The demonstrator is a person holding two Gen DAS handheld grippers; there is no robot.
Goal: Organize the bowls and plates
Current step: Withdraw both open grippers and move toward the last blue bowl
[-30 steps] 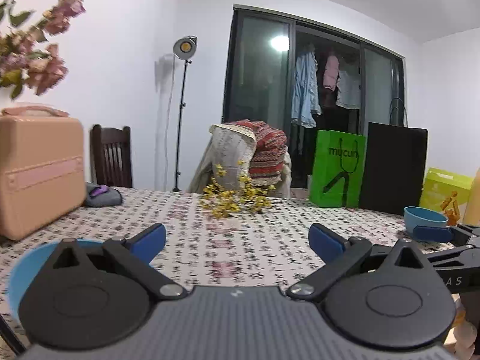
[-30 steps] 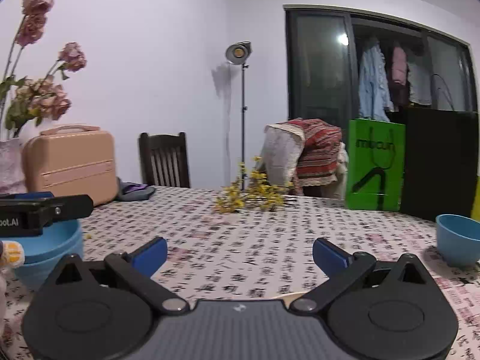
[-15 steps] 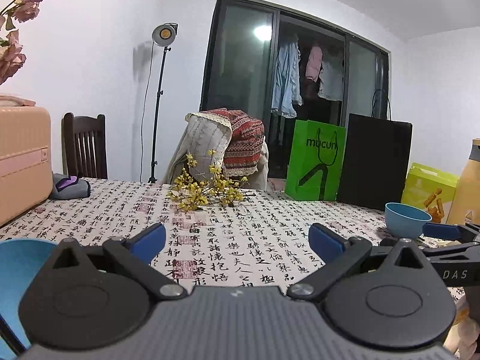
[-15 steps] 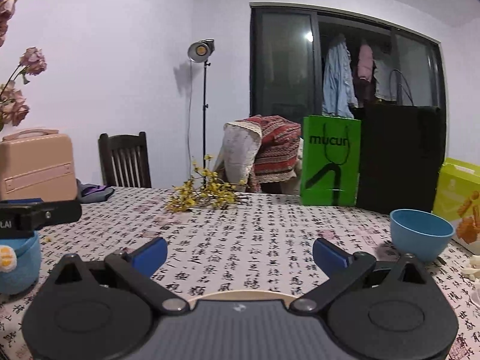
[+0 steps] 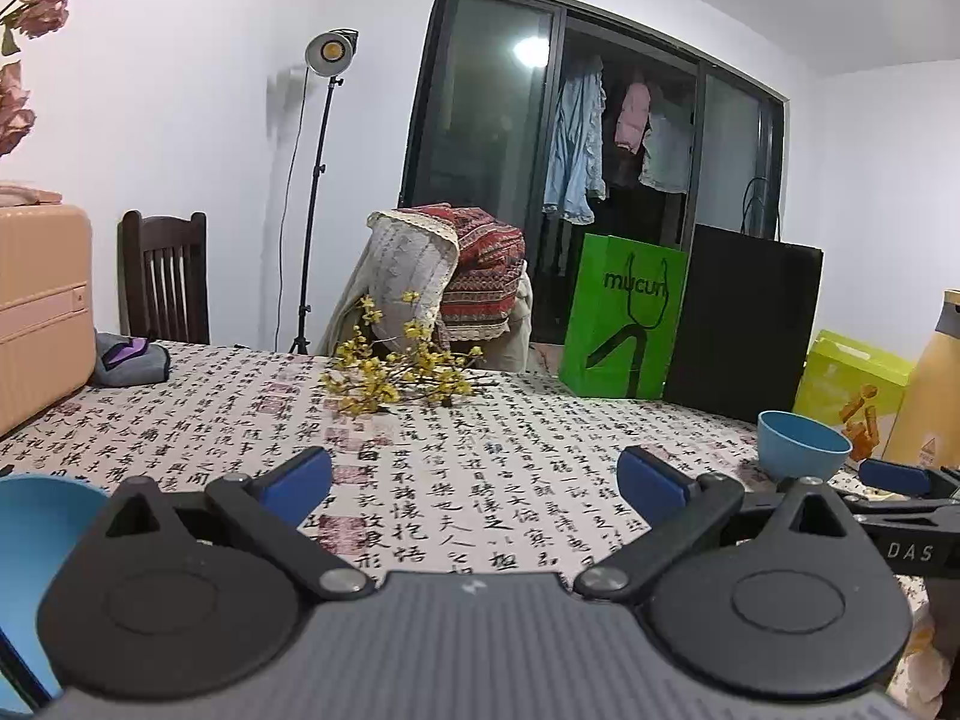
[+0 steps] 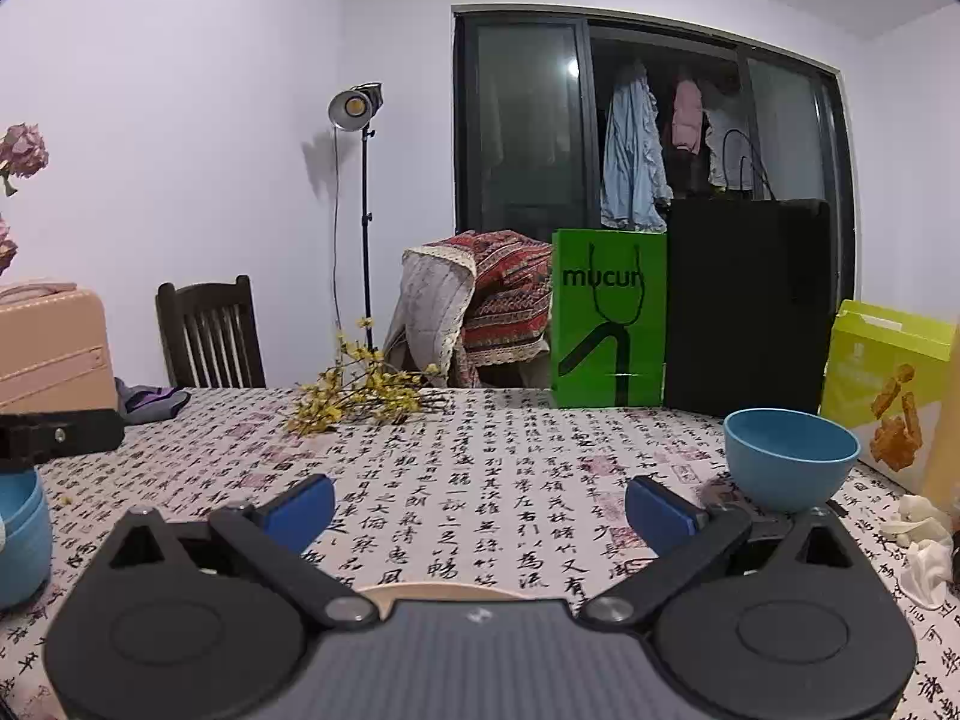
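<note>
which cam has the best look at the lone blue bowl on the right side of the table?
Right wrist. The blue bowl sits close and whole there, rim and outer wall clear, just beyond the open right gripper. The left wrist view shows it farther off near the right edge, base partly hidden behind gripper parts.

White walls, floor lamp (image 6: 355,110), dark glass doors (image 6: 528,120), wooden chair (image 6: 210,333)

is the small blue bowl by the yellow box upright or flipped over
Upright. The small blue bowl sits on the tablecloth with its open rim facing up; the right wrist view shows its inner wall. Contents cannot be seen.
</note>
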